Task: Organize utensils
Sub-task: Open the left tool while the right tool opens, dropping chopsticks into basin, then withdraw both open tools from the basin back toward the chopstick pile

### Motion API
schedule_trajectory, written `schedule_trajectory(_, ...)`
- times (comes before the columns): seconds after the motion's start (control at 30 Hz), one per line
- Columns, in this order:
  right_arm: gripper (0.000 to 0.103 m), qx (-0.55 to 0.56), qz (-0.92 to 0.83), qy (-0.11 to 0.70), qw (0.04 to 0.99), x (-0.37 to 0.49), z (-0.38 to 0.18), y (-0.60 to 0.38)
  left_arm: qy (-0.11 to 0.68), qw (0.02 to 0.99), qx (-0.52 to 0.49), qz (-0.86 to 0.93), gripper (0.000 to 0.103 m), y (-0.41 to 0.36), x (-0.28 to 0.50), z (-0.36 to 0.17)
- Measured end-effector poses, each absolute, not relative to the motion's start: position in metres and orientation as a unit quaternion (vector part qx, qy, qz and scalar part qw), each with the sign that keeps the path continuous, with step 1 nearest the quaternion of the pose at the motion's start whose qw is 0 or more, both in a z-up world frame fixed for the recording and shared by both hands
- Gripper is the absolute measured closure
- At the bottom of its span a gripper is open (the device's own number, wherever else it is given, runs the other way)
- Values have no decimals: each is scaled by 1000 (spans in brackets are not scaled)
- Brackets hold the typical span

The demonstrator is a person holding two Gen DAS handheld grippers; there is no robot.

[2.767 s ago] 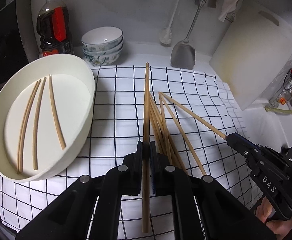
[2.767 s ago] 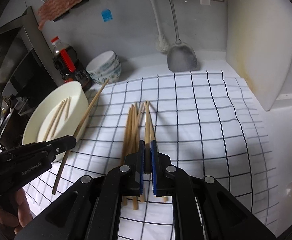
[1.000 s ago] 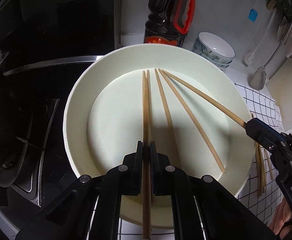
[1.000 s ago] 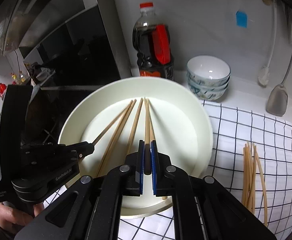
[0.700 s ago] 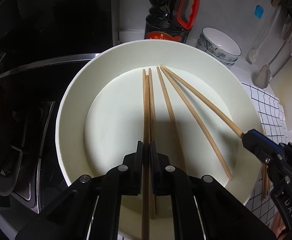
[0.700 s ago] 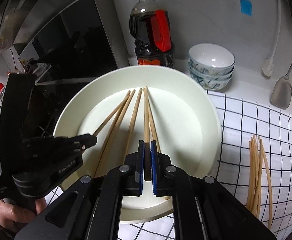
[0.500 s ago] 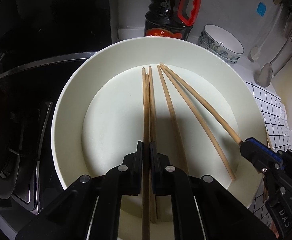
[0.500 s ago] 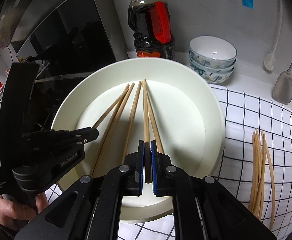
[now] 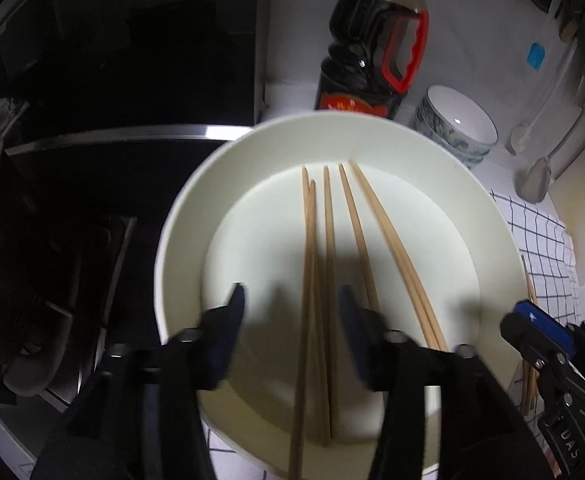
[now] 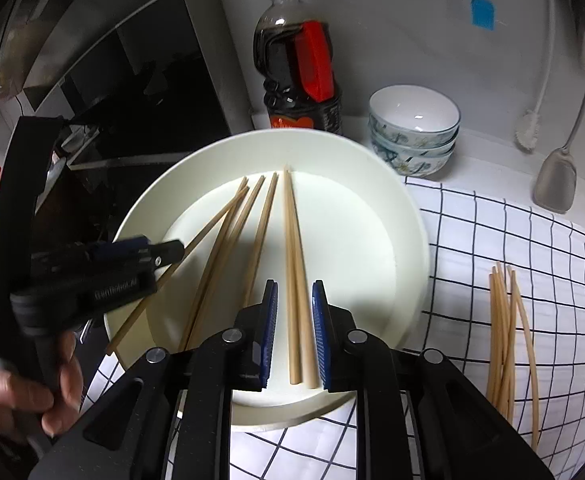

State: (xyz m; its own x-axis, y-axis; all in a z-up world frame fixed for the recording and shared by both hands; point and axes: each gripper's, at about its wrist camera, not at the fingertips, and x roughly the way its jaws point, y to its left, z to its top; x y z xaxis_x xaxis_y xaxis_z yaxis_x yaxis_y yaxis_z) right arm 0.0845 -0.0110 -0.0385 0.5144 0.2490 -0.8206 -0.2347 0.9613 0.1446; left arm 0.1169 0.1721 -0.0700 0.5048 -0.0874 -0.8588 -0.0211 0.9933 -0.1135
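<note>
A cream plate [image 9: 180, 216] [image 10: 408, 216] holds several wooden chopsticks [image 9: 352, 224]. My left gripper [image 9: 290, 308] hovers over the plate's near side, its jaws opening wide. One chopstick [image 9: 306, 320] lies loose between them, touching neither pad, with its near end sticking out over the rim. My right gripper [image 10: 294, 320] is over the plate's near right part, its jaws opening a little. A pair of chopsticks [image 10: 294, 264] lies between its blue pads, and the pads do not press on it. Each gripper shows in the other's view: the right gripper [image 9: 532, 326] and the left gripper [image 10: 164, 250].
A loose bundle of chopsticks [image 10: 504, 340] lies on the checked cloth [image 10: 492, 232] right of the plate. Behind the plate stand a dark sauce bottle [image 10: 296, 68] and stacked bowls [image 10: 412, 128]. A spatula [image 10: 554, 184] hangs at the wall. A dark stove [image 9: 72, 200] borders the left.
Both grippers were shut on a chopstick half a second ago. Now both jaws stand apart, the left wide, the right narrowly, and the chopsticks rest on the plate.
</note>
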Motion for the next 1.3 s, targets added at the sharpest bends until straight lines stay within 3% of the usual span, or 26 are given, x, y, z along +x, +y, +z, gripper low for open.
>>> schedule_trajectory(0.13, 77, 15, 136, 466, 874, 79, -32, -18, 490, 870, -51, -15, 46, 176, 127, -61)
schedule_trajectory(0.2, 75, 16, 136, 464, 875, 77, -30, -21, 490, 870, -55, -16, 34, 177, 130, -58)
schedule_trajectory(0.37, 74, 24, 132, 459, 878, 69, -25, -29, 475, 878, -53, -10, 34, 178, 130, -44)
schedule_trajectory(0.67, 58, 45, 122, 442, 887, 46, -14, -57, 441, 896, -58, 3, 18, 187, 101, -15)
schedule_trajectory(0.77, 58, 48, 120, 444, 887, 39, -14, -66, 434, 900, -46, -1, 13, 177, 85, -11)
schedule_trajectory(1.3, 51, 63, 92, 452, 885, -10, -15, -125, 447, 892, -22, -71, 11, 94, 37, -12)
